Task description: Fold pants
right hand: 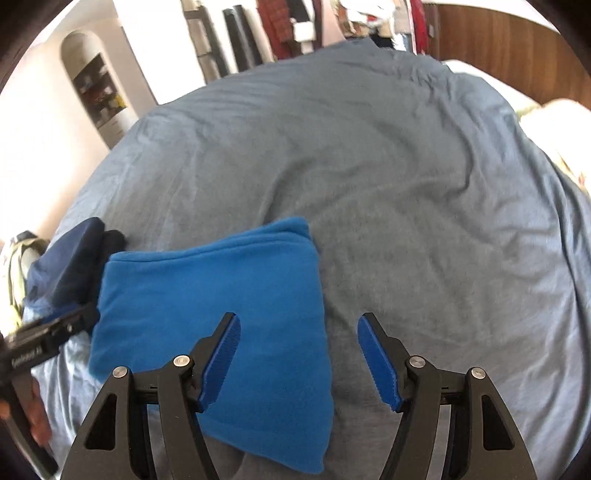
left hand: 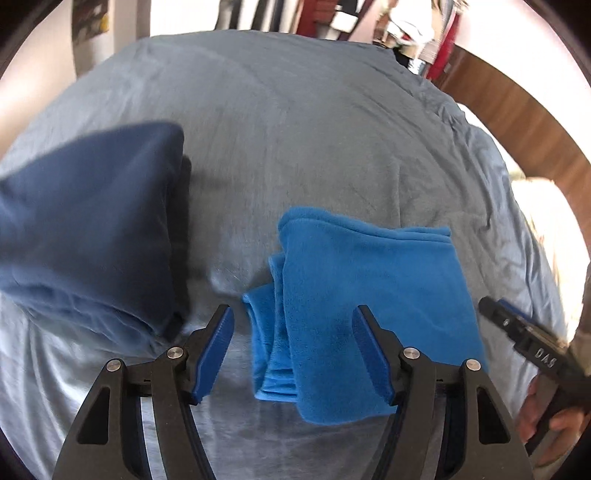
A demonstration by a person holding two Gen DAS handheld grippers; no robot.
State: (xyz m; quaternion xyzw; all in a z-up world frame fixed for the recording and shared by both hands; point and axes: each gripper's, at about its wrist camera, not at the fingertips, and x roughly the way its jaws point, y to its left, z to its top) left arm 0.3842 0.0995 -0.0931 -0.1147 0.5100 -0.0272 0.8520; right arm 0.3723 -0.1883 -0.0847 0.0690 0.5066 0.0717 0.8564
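Observation:
The bright blue fleece pants (left hand: 369, 295) lie folded into a compact rectangle on the grey-blue bed cover (left hand: 295, 129). They also show in the right wrist view (right hand: 221, 295). My left gripper (left hand: 293, 347) is open and empty, hovering just above the pants' near left edge. My right gripper (right hand: 299, 354) is open and empty, above the pants' right edge. The right gripper shows at the right rim of the left wrist view (left hand: 524, 332); the left gripper shows at the left rim of the right wrist view (right hand: 48, 339).
A folded dark navy garment (left hand: 92, 229) lies on the bed left of the pants, and shows in the right wrist view (right hand: 70, 258). A wooden headboard (left hand: 517, 122) and white pillows (left hand: 546, 221) are at the right. Hanging clothes (right hand: 295, 22) and shelves (right hand: 99, 92) stand beyond the bed.

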